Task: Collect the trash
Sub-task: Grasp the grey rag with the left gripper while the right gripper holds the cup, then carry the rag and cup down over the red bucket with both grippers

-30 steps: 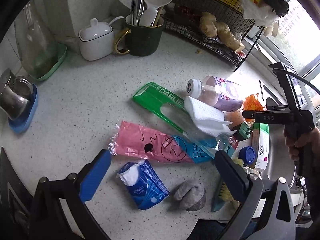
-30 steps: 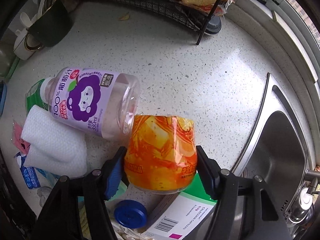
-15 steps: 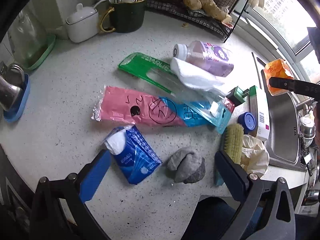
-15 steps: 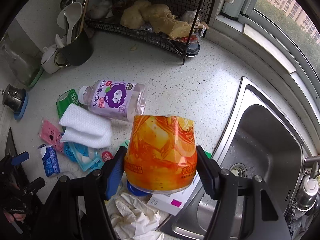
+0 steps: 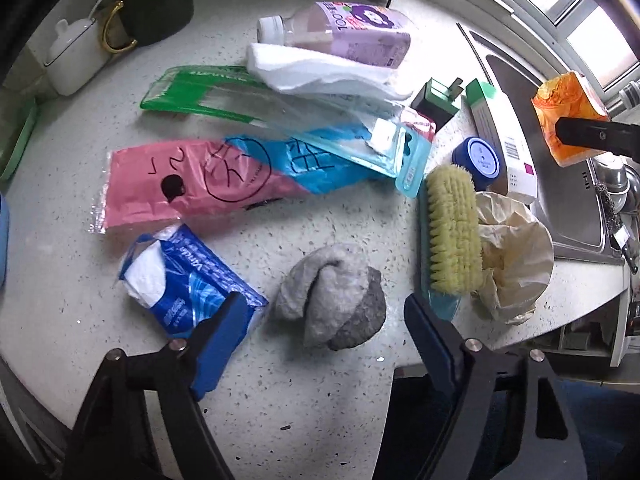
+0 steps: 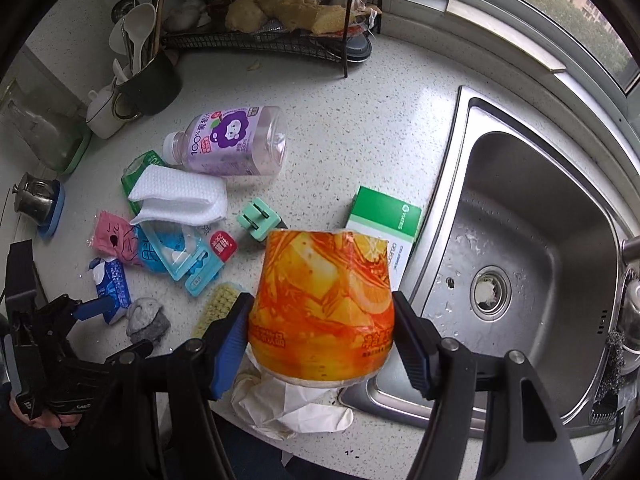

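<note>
My right gripper (image 6: 322, 340) is shut on an orange snack bag (image 6: 322, 304) and holds it high above the counter's front edge by the sink; the bag also shows in the left wrist view (image 5: 568, 118). My left gripper (image 5: 320, 324) is open and empty, low over a grey crumpled wad (image 5: 334, 296), beside a blue tissue pack (image 5: 184, 280). On the counter lie a pink and blue wrapper (image 5: 200, 182), a green wrapper (image 5: 200, 92), a clear blue blister pack (image 5: 384, 148), a purple-labelled bottle (image 5: 348, 32) and a white folded cloth (image 5: 320, 72).
A yellow scrub brush (image 5: 452, 232), crumpled cream paper (image 5: 512, 256), a blue cap (image 5: 478, 158), a green and white box (image 6: 384, 220) and a mint plug (image 6: 258, 220) lie near the steel sink (image 6: 520, 240). A wire rack (image 6: 260, 40), a utensil mug (image 6: 150, 80) and a white pot (image 5: 76, 60) stand at the back.
My right gripper has lifted the orange bag up and away from the counter. My left gripper has moved toward the front, down over the grey wad.
</note>
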A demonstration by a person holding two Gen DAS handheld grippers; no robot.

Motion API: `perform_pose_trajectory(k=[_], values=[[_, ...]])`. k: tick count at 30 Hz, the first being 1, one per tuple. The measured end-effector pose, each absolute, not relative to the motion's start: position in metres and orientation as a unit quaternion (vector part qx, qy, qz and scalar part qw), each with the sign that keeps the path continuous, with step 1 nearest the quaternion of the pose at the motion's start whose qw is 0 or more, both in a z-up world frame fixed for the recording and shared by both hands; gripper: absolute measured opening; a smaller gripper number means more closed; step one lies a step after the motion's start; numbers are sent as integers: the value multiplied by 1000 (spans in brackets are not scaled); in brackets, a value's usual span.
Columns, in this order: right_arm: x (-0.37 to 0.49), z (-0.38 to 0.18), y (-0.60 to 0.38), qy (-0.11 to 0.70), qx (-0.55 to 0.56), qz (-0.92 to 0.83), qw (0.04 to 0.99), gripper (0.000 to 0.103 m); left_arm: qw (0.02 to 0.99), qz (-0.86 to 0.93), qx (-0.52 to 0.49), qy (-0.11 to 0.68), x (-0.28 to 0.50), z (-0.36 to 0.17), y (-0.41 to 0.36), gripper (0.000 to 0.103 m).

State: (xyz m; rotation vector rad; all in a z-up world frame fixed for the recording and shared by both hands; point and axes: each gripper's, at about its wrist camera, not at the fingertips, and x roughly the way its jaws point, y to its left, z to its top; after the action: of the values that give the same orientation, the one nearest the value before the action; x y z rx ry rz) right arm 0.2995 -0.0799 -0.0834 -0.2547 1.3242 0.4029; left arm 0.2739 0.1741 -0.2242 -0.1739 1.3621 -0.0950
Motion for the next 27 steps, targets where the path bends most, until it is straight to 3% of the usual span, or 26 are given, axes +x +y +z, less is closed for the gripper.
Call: perform_pose_trajectory(k=[2, 5, 9, 16, 27], values=[[302, -88, -79, 613, -112, 180, 761, 65, 771, -46, -79, 630, 277, -227, 172, 79], [301, -98, -75, 617, -106, 174, 760, 65, 771, -52, -75, 630, 281, -229, 172, 71], [297, -105, -74, 619, -104, 172, 759, 65, 772, -45, -50, 632, 292, -232, 164, 52], [292, -110, -72, 615, -102, 179, 761, 65, 776, -45, -43, 628, 290, -227, 152, 31], [277, -100, -83, 600, -95, 202, 768, 65, 815, -35, -93, 571, 258, -161, 163, 29]])
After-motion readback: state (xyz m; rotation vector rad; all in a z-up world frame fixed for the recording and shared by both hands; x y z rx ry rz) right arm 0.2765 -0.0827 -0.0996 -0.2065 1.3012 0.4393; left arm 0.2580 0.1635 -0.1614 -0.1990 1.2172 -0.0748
